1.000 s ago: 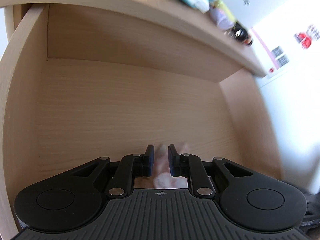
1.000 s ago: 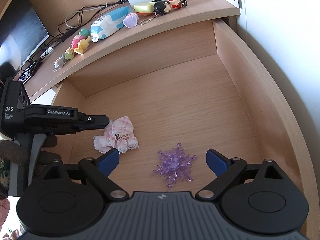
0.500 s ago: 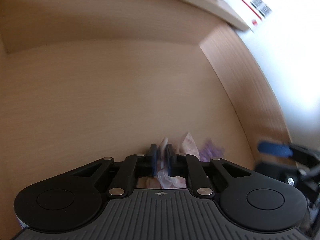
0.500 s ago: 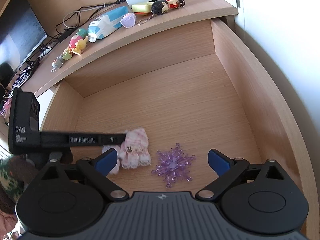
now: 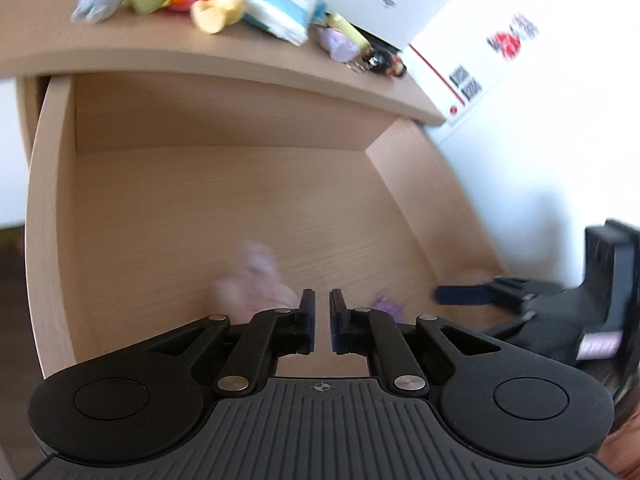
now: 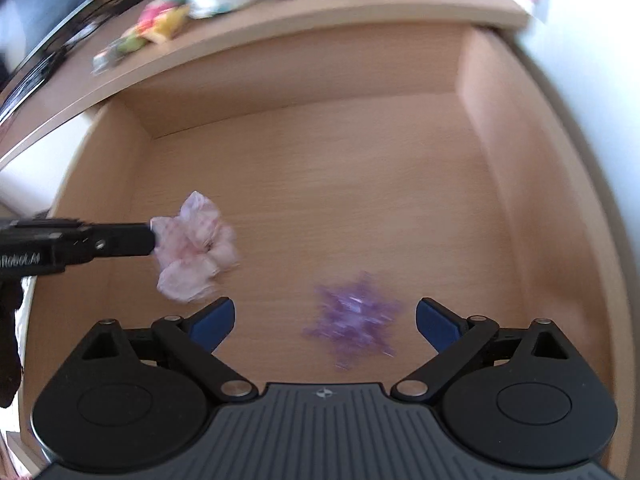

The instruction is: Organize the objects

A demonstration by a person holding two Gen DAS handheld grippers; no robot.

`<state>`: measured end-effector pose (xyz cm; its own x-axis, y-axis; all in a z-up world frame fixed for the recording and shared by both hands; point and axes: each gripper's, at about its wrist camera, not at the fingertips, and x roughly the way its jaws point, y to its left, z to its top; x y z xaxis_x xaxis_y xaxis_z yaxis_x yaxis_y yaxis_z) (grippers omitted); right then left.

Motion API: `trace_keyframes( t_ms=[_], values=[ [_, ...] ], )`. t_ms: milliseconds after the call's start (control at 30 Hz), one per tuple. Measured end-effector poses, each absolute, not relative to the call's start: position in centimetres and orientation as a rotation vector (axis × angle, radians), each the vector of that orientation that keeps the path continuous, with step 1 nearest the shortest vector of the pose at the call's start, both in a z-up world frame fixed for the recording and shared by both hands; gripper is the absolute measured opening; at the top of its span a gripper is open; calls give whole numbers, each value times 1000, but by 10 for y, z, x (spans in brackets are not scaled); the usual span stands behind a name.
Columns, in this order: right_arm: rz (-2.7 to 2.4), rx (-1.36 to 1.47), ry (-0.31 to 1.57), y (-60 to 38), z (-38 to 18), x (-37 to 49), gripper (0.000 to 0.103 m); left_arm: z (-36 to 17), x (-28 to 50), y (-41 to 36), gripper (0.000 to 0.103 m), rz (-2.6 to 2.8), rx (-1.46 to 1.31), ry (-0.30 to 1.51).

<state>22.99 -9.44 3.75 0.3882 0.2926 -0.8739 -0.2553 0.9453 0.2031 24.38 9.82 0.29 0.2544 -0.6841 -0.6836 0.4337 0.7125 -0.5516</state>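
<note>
Both tongs differed: the left gripper (image 6: 154, 236) was together, apparently pinching the soft, light pink cloth (image 6: 192, 248) at its 9 o'clock edge, while the right gripper (image 6: 324, 324) stood apart over the brittle-looking purple snowflake (image 6: 352, 320).

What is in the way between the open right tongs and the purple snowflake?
Nothing visible. The purple snowflake lies on the bare wooden drawer floor just ahead of the open right tongs. The pink cloth and the left tongs sit off to the side, apart from it.
</note>
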Motion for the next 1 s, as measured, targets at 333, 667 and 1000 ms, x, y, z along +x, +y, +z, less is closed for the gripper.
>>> trace_keyframes(
  t_ms=[333,667,1000],
  values=[
    [540,-205,1071,17,31,250,103,43,253,147,12,-614,-274,844],
    [584,-313,1093,53,21,260,27,57,236,143,12,-577,-84,740],
    [286,-15,810,-117,112,184,27,33,191,22,15,-956,278,831]
  ],
)
